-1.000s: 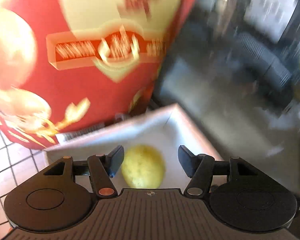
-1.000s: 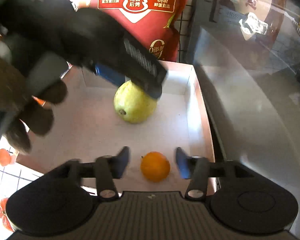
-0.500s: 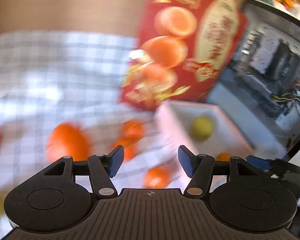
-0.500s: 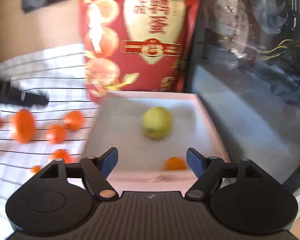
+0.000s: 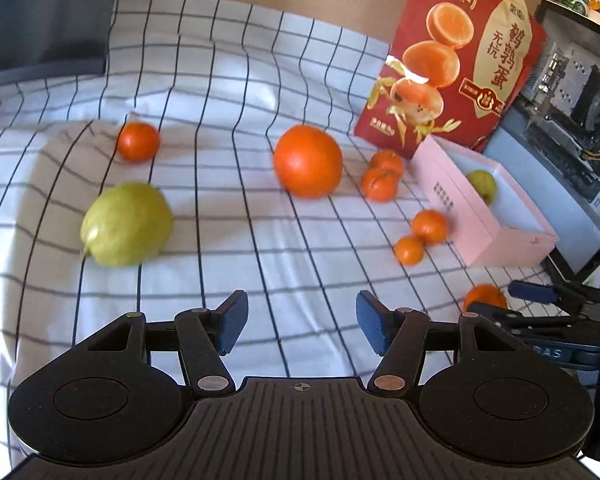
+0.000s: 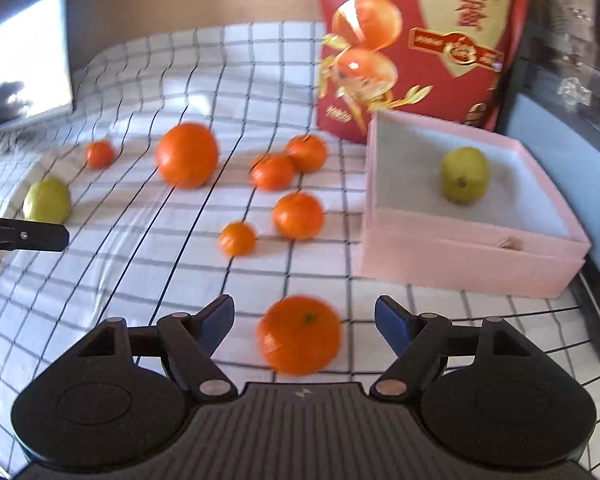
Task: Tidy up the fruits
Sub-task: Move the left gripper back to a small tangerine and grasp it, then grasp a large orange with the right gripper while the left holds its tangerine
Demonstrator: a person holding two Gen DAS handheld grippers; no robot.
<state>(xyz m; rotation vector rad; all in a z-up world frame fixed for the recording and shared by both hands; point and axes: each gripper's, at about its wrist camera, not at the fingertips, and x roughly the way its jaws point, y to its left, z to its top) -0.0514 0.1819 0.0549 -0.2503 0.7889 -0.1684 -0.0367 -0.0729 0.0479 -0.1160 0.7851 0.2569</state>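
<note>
A pink box stands on the checked cloth at the right with a green guava inside. A second green guava lies on the cloth at the left. A large orange and several small oranges lie between them. My left gripper is open and empty above the cloth. My right gripper is open, with an orange on the cloth between its fingers.
A red snack bag stands behind the box. A dark computer case is to the right of the box. A dark monitor stands at the far left. The right gripper shows at the left wrist view's right edge.
Both grippers pulled back from the box and swung left over the cloth. The guava and a small orange stayed in the box. An orange now sits between the right fingers.
</note>
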